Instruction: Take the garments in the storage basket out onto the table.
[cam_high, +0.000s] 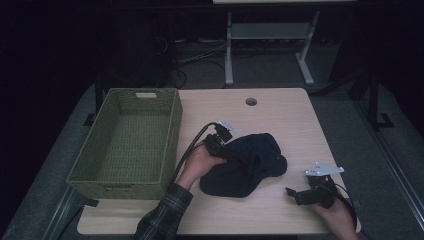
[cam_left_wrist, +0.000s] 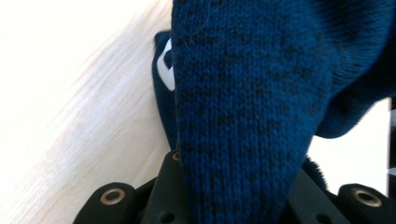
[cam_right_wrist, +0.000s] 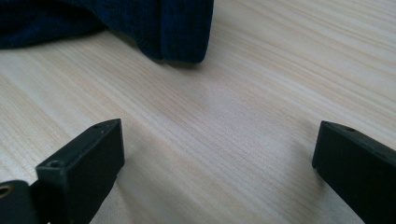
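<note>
While your left claw bites into the dark blue knit garment, that garment lies in a rumpled heap near the middle of the tabletop, and everything else can be placed from it. Seen from the left gripper view, a thick fold of the knit rises straight out from between the black jaws, so your claw is clamped on the cloth, with a small white tag showing at the fold's edge. Your left hand rests at the garment's left edge, its plaid sleeve trailing back toward you. Left of the garment, and apart from it, stands the green woven basket. Right of the garment and nearer you, your right claw sits low over bare wood, well short of the cloth; in the right gripper view its jaws stand wide apart with nothing between them, and the garment's hem lies beyond their tips. Beyond the garment, a round hole is cut into the far part of the tabletop.
</note>
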